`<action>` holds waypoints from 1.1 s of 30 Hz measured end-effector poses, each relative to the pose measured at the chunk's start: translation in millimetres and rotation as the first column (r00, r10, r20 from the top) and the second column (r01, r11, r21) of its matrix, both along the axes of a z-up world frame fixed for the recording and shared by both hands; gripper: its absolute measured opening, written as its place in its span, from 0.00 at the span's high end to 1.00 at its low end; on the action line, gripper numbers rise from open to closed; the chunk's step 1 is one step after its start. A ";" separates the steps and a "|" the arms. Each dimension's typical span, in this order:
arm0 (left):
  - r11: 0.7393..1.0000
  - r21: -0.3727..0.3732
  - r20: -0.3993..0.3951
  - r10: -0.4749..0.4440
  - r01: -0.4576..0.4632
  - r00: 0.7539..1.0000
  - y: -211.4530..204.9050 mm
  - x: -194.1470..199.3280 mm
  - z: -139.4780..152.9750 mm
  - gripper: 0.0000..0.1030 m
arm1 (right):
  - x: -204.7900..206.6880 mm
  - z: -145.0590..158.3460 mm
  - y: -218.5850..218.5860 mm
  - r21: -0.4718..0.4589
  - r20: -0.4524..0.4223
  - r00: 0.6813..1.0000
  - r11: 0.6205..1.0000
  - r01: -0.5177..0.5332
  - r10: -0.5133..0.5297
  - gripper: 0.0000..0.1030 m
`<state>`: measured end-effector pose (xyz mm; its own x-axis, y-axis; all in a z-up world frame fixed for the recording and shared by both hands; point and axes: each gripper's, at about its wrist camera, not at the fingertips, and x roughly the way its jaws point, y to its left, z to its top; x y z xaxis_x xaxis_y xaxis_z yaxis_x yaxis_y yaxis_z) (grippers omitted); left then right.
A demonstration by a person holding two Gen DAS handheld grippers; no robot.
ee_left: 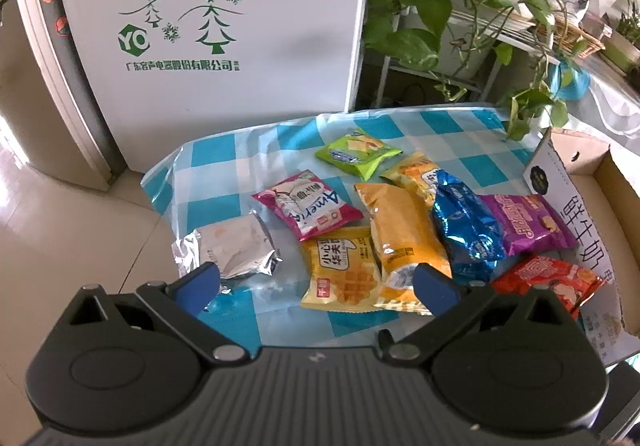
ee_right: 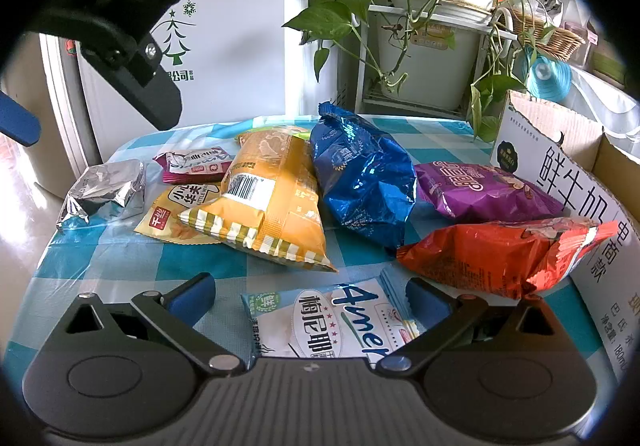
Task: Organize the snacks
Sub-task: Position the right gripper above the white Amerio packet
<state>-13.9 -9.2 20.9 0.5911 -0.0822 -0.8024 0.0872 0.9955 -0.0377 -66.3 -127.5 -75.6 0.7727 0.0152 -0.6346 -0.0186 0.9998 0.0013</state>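
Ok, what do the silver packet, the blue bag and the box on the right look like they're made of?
Silver packet: metallic foil by the look, shiny, sharply creased and mirror-bright. Blue bag: glossy metallised plastic film, probably, with crinkles and bright glints. Box: corrugated cardboard, with a matte brown inside, a fluted torn edge and a white printed outer face.
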 end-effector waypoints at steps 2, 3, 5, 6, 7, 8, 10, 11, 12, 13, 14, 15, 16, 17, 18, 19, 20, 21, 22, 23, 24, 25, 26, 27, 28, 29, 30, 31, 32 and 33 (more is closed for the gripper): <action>1.000 0.002 0.005 -0.004 0.004 1.000 -0.7 -1.2 0.7 0.01 | 0.1 -0.1 0.0 0.000 0.000 1.000 1.000 0.000 0.000 0.00; 1.000 0.006 0.005 -0.006 0.006 1.000 -1.1 -1.7 0.9 0.01 | 0.1 0.0 -0.1 0.001 0.000 1.000 1.000 0.000 0.000 0.00; 1.000 0.015 0.003 -0.008 0.008 1.000 -2.6 -2.1 0.4 0.01 | 0.0 0.1 -0.2 0.001 -0.001 1.000 1.000 0.001 -0.001 0.00; 1.000 0.021 0.001 -0.009 0.009 1.000 -2.8 -1.9 -0.1 0.01 | -0.5 -0.4 -0.8 0.001 -0.002 1.000 1.000 0.003 -0.003 0.00; 1.000 0.025 0.000 -0.009 0.009 1.000 -2.4 -1.7 -0.3 0.01 | -2.2 -0.8 -1.7 0.001 -0.002 1.000 1.000 0.001 -0.001 0.00; 1.000 0.028 0.002 -0.007 0.007 1.000 -1.8 -1.8 -0.3 0.01 | -3.5 -1.9 -0.5 -0.005 -0.005 1.000 1.000 -0.006 0.005 0.00; 0.999 0.032 0.008 0.002 -0.002 1.000 0.8 -0.7 1.1 0.01 | -2.4 1.8 -0.4 -0.005 -0.040 0.999 1.000 -0.006 0.005 0.00; 0.999 0.032 0.010 0.006 -0.006 1.000 1.8 -0.1 1.9 0.01 | -2.2 5.1 -0.3 -0.005 -0.078 0.997 1.000 -0.010 0.010 0.00; 0.999 0.030 0.013 0.012 -0.013 1.000 3.6 0.4 2.9 0.01 | -3.9 8.1 1.0 -0.006 -0.113 0.993 1.000 -0.023 0.022 0.00; 0.999 0.028 0.015 0.017 -0.017 1.000 5.0 0.9 3.9 0.01 | -5.6 9.9 0.9 0.005 -0.137 0.990 1.000 -0.026 0.026 0.00; 0.999 0.024 0.017 0.022 -0.022 1.000 6.1 0.9 4.5 0.01 | -7.0 11.4 0.4 0.007 -0.163 0.986 0.999 -0.042 0.042 0.00; 0.999 0.019 0.018 0.027 -0.027 0.999 7.4 1.0 5.3 0.01 | -8.0 12.3 1.2 0.004 -0.183 0.981 0.998 -0.059 0.059 0.00; 0.999 0.011 0.018 0.031 -0.031 0.999 8.5 1.3 6.0 0.01 | -9.0 14.0 2.2 -0.004 -0.208 0.976 0.997 -0.075 0.072 0.00; 0.999 0.004 0.018 0.034 -0.034 0.999 10.1 1.3 6.6 0.01 | -9.6 16.6 2.6 -0.006 -0.238 0.968 0.997 -0.080 0.076 0.00; 0.999 0.001 0.018 0.037 -0.037 0.999 10.2 0.9 6.4 0.01 | -9.8 18.9 2.1 -0.005 -0.265 0.961 0.997 -0.081 0.077 0.00; 0.999 0.000 0.017 0.041 -0.041 0.999 10.6 1.3 6.7 0.01 | -10.7 21.9 0.8 0.000 -0.296 0.952 0.997 -0.079 0.075 0.00; 0.999 0.002 0.017 0.044 -0.044 0.999 10.7 1.6 7.0 0.01 | -13.0 24.5 -0.5 0.002 -0.313 0.947 0.997 -0.076 0.073 0.00; 0.999 0.006 0.018 0.048 -0.048 0.999 10.9 1.7 7.3 0.01 | -16.1 28.3 -2.4 0.001 -0.319 0.945 0.998 -0.067 0.063 0.00; 0.998 0.013 0.019 0.054 -0.054 0.998 10.8 1.6 7.5 0.01 | -19.1 31.3 -2.8 -0.008 -0.321 0.946 0.998 -0.055 0.049 0.00; 0.998 0.020 0.021 0.061 -0.061 0.998 10.4 0.7 7.6 0.01 | -22.1 36.5 -4.9 -0.016 -0.323 0.946 0.999 -0.042 0.035 0.00; 0.997 0.027 0.021 0.069 -0.070 0.997 10.4 0.6 7.7 0.01 | -24.1 41.4 -7.7 -0.010 -0.324 0.945 0.999 -0.034 0.029 0.00; 0.997 0.031 0.019 0.075 -0.075 0.997 10.3 0.4 7.5 0.01 | -25.8 47.8 -11.5 0.005 -0.326 0.945 1.000 -0.022 0.023 0.00; 0.996 0.030 0.015 0.079 -0.079 0.997 10.7 0.6 7.5 0.01 | -25.1 52.5 -15.4 0.014 -0.333 0.943 1.000 -0.012 0.016 0.00; 0.997 0.025 0.010 0.079 -0.079 0.997 11.1 0.5 7.4 0.01 | -23.9 58.5 -18.5 0.020 -0.337 0.941 1.000 -0.006 0.013 0.00; 0.997 0.020 0.007 0.077 -0.077 0.997 11.0 0.1 7.2 0.01 | -22.6 65.1 -21.7 0.025 -0.333 0.943 1.000 -0.007 0.015 0.00; 0.997 0.020 0.005 0.075 -0.076 0.997 10.8 -0.5 7.2 0.01 | -20.4 69.8 -24.6 0.022 -0.327 0.945 1.000 -0.006 0.013 0.00; 0.997 0.027 0.004 0.074 -0.074 0.997 9.7 -1.2 7.3 0.01 | -17.9 76.5 -27.4 0.014 -0.324 0.946 1.000 -0.003 0.008 0.00; 0.997 0.035 0.006 0.070 -0.070 0.998 8.0 -2.0 8.0 0.01 | -14.8 81.7 -29.6 0.013 -0.325 0.946 1.000 -0.004 0.008 0.00; 0.997 0.040 0.008 0.062 -0.063 0.998 6.4 -2.5 8.9 0.01 | -11.2 87.4 -33.9 0.020 -0.330 0.944 1.000 -0.007 0.013 0.00; 0.997 0.046 0.011 0.057 -0.057 0.998 4.8 -3.2 9.6 0.01 | -6.0 93.2 -39.1 0.035 -0.337 0.941 0.999 -0.008 0.019 0.00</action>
